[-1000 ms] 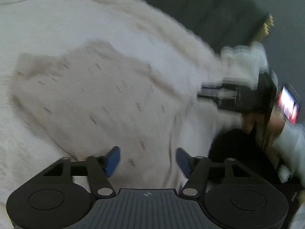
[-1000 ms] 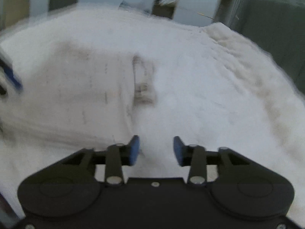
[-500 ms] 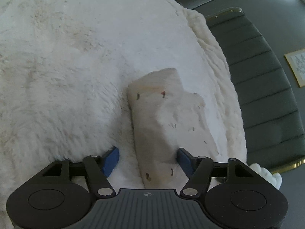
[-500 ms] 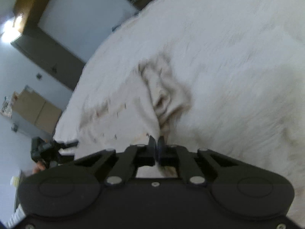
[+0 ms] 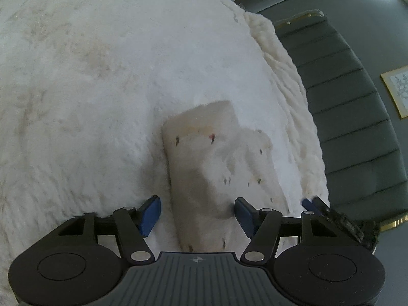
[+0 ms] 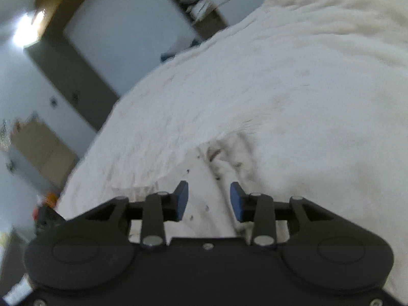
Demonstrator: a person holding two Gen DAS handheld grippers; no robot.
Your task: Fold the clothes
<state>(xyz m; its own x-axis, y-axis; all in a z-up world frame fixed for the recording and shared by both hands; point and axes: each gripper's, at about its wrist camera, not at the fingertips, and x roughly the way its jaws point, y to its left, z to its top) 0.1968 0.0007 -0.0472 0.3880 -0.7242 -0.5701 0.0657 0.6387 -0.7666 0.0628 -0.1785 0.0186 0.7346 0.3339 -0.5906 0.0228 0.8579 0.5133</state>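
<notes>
The cream garment [image 5: 214,168], flecked with small dark marks, lies folded into a narrow bundle on the fluffy white blanket [image 5: 89,89], close to the blanket's right edge in my left camera. It runs lengthwise between the 2 blue pads of my left gripper [image 5: 197,213], whose jaws stand wide apart; the right pad sits close against the cloth, but I cannot tell whether it touches, and the left pad is clear of it. My right gripper [image 6: 209,200] hovers over the same garment [image 6: 201,204], its jaws having just been opening, now parted with cloth below and between the pads but not pinched. In my left view the tip of that right gripper [image 5: 331,216] shows just beside the bundle. Past the blanket's edge stands a grey-green ribbed bench [image 5: 352,117].
</notes>
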